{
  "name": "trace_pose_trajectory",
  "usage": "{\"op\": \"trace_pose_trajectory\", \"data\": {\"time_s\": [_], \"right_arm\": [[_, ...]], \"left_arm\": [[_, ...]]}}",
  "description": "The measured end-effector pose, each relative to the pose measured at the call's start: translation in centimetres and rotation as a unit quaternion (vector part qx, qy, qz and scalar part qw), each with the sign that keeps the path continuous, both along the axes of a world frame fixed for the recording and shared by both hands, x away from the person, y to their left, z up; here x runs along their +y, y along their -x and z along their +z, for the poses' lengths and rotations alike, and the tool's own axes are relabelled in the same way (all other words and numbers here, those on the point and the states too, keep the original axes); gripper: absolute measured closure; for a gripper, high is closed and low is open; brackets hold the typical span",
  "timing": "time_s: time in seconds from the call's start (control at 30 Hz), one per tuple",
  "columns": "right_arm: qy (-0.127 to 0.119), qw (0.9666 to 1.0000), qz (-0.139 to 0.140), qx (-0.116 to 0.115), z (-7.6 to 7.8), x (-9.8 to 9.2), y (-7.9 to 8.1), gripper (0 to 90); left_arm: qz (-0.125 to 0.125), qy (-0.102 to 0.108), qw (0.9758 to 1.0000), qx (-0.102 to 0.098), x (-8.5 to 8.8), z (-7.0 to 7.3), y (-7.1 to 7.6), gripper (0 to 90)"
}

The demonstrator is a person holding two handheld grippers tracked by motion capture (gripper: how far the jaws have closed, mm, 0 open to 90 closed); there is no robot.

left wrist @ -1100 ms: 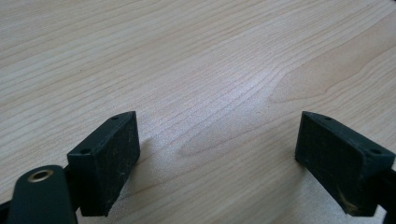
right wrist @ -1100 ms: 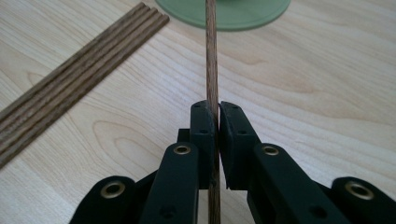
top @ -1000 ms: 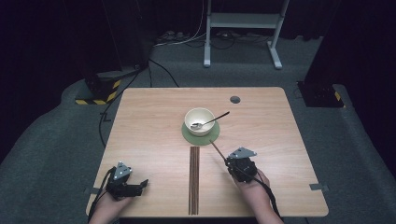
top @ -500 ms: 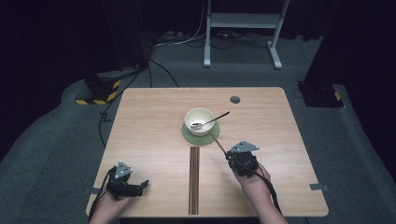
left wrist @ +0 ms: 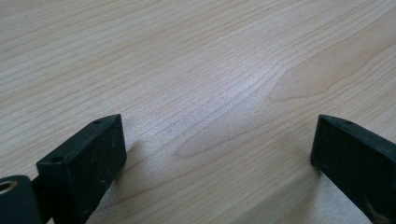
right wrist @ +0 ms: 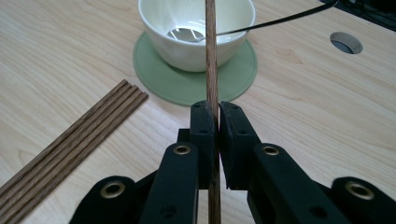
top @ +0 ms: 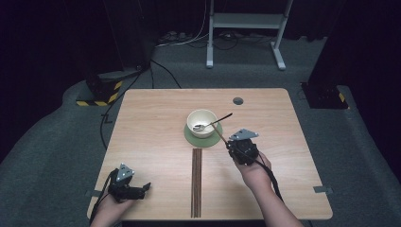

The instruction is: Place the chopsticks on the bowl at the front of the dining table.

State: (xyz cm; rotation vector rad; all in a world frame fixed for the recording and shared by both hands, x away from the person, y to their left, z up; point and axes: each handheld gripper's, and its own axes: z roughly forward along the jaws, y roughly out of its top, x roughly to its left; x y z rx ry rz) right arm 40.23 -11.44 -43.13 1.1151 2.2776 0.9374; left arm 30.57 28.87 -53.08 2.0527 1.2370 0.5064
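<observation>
At centre frame of the high view, the right gripper (top: pixel 229 144) was clamped on a wooden chopstick (right wrist: pixel 211 60) angled toward the white bowl (top: pixel 201 122) on its green coaster (top: pixel 212 140). At lower left, the left gripper (top: pixel 145 187) sat with jaws apart over bare table (left wrist: pixel 196 70).

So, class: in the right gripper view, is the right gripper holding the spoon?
No, the right gripper is shut on a wooden chopstick, while the spoon rests in the bowl.
</observation>
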Motion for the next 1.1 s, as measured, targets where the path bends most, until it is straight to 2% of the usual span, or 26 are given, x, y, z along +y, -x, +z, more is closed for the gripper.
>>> {"op": "trace_pose_trajectory", "data": {"time_s": [0.3, 0.57, 0.87, 1.03, 1.1], "right_arm": [[-0.003, 1.0000, -0.003, 0.002, 0.1, 0.9, -2.0, 84.4], [-0.009, 0.9998, -0.018, 0.000, 0.4, 1.6, -4.1, 84.4], [-0.017, 0.9994, -0.026, 0.014, 0.4, 2.6, -6.2, 84.4], [-0.008, 0.9995, -0.027, 0.010, 0.2, 3.5, -7.3, 84.4], [-0.010, 0.9993, -0.032, 0.017, 0.2, 4.2, -8.0, 84.4]], "left_arm": [[0.000, 0.000, 1.0000, 0.000, 0.0, 0.0, 0.0, 3.5], [-0.001, 0.000, 1.0000, 0.000, 0.0, 0.0, 0.0, 3.5], [0.000, 0.000, 1.0000, 0.000, 0.0, 0.0, 0.0, 3.6], [0.000, 0.000, 1.0000, 0.000, 0.0, 0.0, 0.0, 3.6], [-0.003, 0.000, 1.0000, 0.000, 0.0, 0.0, 0.0, 3.6]]}}
